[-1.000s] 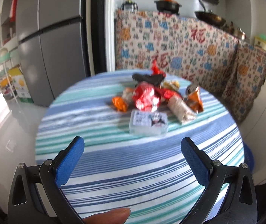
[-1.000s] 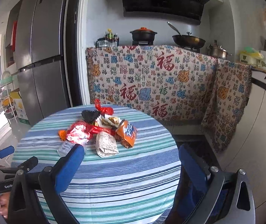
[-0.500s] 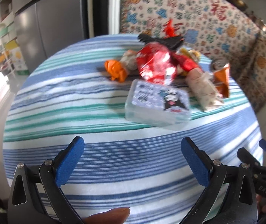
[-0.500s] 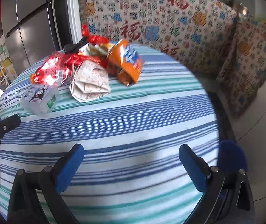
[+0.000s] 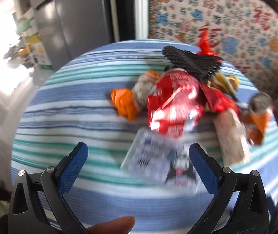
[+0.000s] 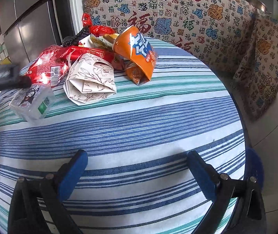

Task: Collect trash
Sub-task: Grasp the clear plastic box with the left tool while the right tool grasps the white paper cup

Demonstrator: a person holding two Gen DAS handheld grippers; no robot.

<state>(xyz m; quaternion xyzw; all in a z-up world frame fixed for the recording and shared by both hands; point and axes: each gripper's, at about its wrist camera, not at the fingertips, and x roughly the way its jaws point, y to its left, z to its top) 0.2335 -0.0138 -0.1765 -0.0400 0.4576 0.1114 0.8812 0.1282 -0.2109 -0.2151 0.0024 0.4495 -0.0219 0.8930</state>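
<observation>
Left wrist view: left gripper point(image 5: 136, 157) gapes wide, its blue pads flanking a blurred clear plastic box point(image 5: 158, 161) on the striped tablecloth point(image 5: 70, 109), touching neither. Red wrapper point(image 5: 173, 105) lies just beyond.

Right wrist view: right gripper point(image 6: 137, 167) spread wide, empty, over bare cloth; orange snack bag point(image 6: 139, 52) and folded paper bag point(image 6: 91, 78) sit well ahead.

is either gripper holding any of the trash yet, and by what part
Nothing is held. The left gripper is open just short of the clear box; the right gripper is open over bare tablecloth.
</observation>
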